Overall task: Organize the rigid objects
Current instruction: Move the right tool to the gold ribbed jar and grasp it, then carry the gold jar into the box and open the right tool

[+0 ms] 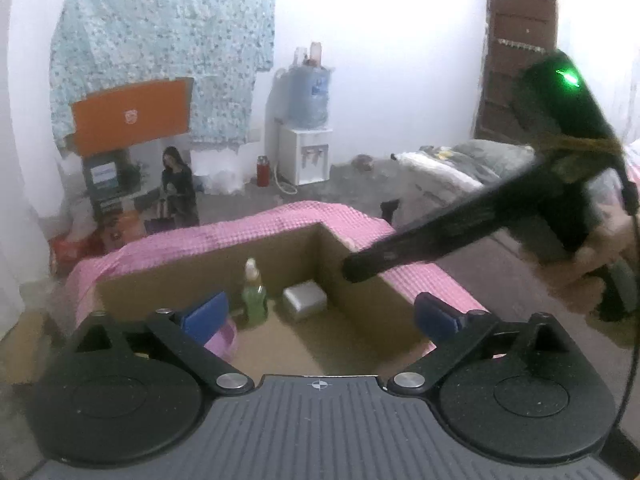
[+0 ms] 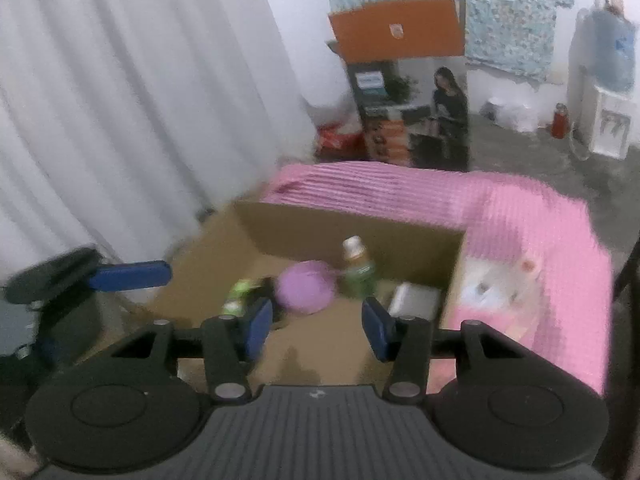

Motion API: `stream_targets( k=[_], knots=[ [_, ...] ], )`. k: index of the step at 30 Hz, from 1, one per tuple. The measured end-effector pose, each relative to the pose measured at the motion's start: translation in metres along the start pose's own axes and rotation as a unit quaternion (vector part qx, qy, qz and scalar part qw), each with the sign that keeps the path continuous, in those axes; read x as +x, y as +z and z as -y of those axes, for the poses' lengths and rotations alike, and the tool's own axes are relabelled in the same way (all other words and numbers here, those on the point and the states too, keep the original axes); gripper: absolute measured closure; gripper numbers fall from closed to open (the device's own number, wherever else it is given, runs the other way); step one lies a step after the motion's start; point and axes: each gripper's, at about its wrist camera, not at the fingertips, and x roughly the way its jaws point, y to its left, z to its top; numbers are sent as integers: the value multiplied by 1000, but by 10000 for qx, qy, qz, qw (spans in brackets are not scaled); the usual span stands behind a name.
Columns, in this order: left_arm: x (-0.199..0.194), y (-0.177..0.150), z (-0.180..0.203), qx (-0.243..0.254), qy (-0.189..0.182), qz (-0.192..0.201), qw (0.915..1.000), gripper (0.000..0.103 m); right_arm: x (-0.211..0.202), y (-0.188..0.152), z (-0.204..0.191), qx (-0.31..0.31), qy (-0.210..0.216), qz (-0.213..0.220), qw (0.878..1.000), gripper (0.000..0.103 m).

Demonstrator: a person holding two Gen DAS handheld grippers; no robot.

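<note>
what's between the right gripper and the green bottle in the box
Nothing visible. The right gripper is open and empty, above the cardboard box, and the green bottle stands upright beyond its fingertips. The purple bowl lies just left of the bottle and the silver box to its right.

Dim, flat indoor light; white wall (image 1: pixel 380 60) blown out, glaring. Strong fisheye bending, dark corners. Heavy motion blur in right wrist view, pink cover (image 2: pixel 520 220) smeared blocky. Green indicator light (image 1: pixel 568 78) flaring. Shadows soft, faint.
</note>
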Motion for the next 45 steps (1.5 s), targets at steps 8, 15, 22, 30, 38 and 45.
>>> stream_targets(
  k=[8,15,22,30,38,45],
  knots=[
    [-20,-66,-10,-425,7,-639,9970,2,-33,-86,-25,789,1050,274,9910,51],
    [1,-121,-28,-1053,-6,-1244,9866,4,10,-120,-31,1242,1238,-230,9842,52],
    [28,-137,-34,-1071,222,-1544,9819,4,67,-125,-43,1365,1447,-633,9780,61],
    [46,-140,-44,-1058,330,-1726,9787,4,122,-124,-50,1240,1387,-1086,9765,61],
    [48,-137,-46,-1133,128,-1767,9776,5,135,-124,-54,1185,1424,-1259,9746,61],
    [53,-131,-27,-880,-270,-1832,9788,5,113,-135,-43,1319,1247,-1222,9758,60]
  ],
)
